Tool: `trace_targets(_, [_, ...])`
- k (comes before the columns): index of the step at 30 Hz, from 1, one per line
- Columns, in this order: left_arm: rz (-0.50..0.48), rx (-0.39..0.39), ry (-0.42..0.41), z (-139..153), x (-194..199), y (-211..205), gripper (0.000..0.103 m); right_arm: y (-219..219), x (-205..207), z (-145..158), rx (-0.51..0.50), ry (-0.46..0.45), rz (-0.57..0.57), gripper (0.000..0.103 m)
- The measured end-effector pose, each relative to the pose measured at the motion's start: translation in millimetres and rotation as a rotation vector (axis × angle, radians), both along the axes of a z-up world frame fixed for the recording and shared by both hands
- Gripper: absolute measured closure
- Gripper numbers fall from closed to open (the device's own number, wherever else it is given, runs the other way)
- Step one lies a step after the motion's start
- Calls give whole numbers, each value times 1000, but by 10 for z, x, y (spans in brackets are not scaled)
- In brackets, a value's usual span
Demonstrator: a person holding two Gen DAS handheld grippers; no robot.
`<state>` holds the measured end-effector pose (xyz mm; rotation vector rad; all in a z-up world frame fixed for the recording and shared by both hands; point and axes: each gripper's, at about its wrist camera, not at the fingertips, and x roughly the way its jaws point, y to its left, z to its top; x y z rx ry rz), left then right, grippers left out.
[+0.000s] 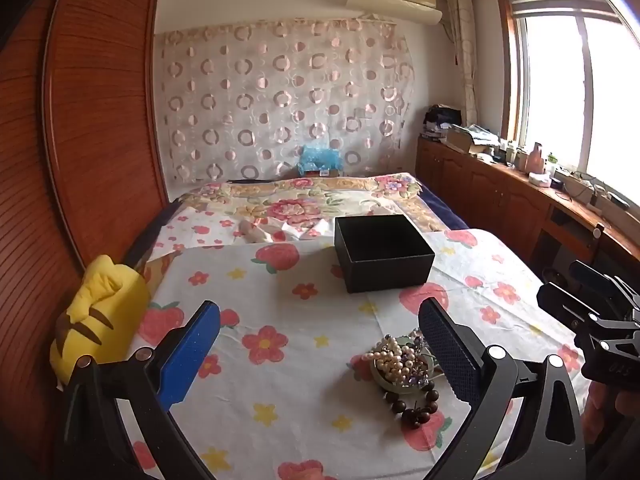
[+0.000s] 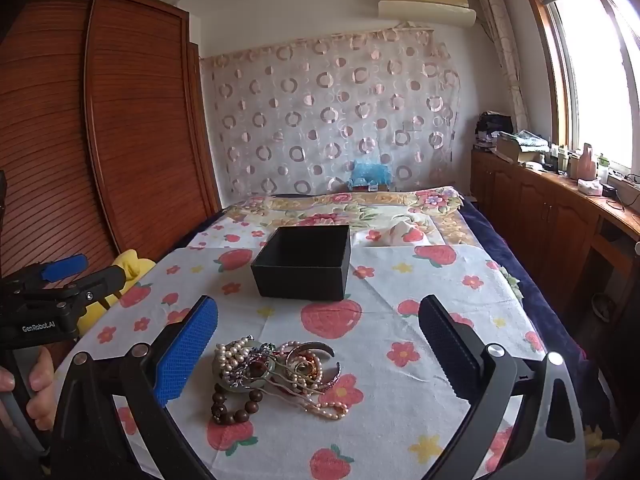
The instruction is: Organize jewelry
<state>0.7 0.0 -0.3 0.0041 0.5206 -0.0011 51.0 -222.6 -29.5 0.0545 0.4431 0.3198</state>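
Nearest, the left gripper (image 1: 320, 344) and the right gripper (image 2: 318, 340) both hover with jaws spread wide and nothing between the pads. Just beyond them a tangled heap of pearl strands, metal bangles and a dark wooden bead bracelet (image 2: 276, 376) lies on the white cloth printed with strawberries and flowers (image 2: 400, 280). Further along the cloth stands an open, square black cardboard box (image 2: 304, 264), well apart from the heap. A yellow stuffed toy (image 1: 100, 316) sits at the left edge, beside the brown slatted wooden wardrobe (image 1: 100, 120).
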Motion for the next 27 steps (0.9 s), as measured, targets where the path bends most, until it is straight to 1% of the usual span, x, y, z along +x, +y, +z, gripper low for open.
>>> trace_targets(27, [0,7,-18,-6,1,0,7,9,-3,-1,-3,-4,-1,2])
